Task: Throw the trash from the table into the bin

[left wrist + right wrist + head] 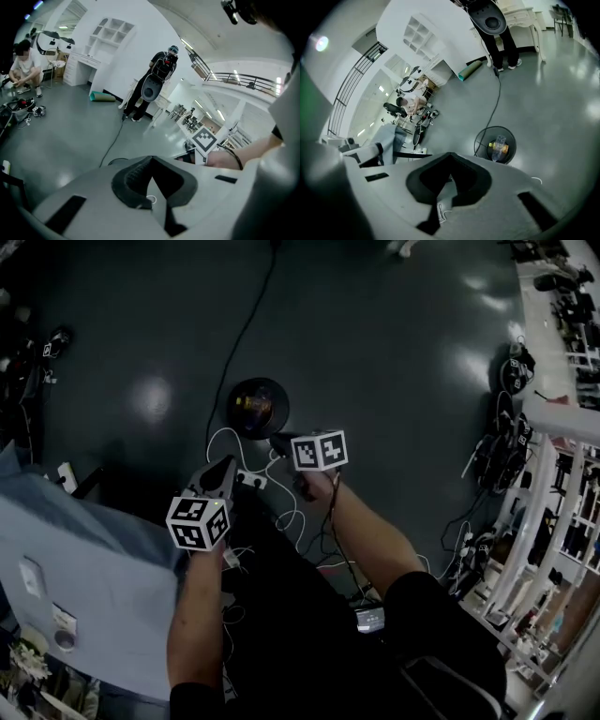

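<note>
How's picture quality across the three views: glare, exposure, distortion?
Head view: dim overall, the floor throws soft glare patches, the bin is dark but legible. Left gripper view: strong fisheye bending, a bright white wall, a mosaic patch over the seated person. Right gripper view: heavy fisheye with black vignetted corners, bin contents fairly sharp.

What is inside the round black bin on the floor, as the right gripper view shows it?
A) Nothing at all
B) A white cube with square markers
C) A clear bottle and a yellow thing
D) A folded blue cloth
C: the right gripper view looks down into the bin, where a clear bottle shows together with a yellow thing.
</note>
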Available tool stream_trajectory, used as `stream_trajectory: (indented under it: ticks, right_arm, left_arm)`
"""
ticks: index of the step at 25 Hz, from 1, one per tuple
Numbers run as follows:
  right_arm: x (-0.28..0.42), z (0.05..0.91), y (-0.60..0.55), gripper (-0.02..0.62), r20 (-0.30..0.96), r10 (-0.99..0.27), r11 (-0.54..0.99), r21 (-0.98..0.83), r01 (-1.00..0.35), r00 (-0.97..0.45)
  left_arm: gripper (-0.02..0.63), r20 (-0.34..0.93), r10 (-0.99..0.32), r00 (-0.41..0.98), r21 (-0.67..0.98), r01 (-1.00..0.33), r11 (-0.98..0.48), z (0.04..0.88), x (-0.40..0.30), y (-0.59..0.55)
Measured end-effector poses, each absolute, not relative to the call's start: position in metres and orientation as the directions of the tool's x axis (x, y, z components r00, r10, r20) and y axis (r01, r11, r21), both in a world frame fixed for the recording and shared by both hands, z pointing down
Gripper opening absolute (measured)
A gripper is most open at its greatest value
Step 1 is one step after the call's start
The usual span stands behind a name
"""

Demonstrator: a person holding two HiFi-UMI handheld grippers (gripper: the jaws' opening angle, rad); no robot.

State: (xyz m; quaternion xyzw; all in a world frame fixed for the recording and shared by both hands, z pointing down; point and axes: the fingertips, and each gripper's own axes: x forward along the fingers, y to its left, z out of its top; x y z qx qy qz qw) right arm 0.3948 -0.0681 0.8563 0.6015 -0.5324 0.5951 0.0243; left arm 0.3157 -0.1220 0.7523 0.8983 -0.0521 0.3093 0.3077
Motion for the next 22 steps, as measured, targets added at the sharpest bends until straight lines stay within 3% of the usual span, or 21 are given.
stream_trajectory:
  ticks: [11, 22]
  right_arm:
    - [0.351, 0.726, -0.082, 0.002, 0.626, -0.707, -0.275, -0.673, -0.687, -0.330]
    - [0.263, 0.590, -0.120, 0.002, 0.521, -0.727, 0.014, -0.640, -0.768, -0.447]
  left_arm:
    - [0.012, 0.566, 0.070, 0.822, 0.461, -0.245, -0.853, 0.635, 0.272, -0.089]
    - [0.012, 0.517, -0.154, 0.842, 0.401, -0.397, -0.825, 0.538, 0.170, -0.112]
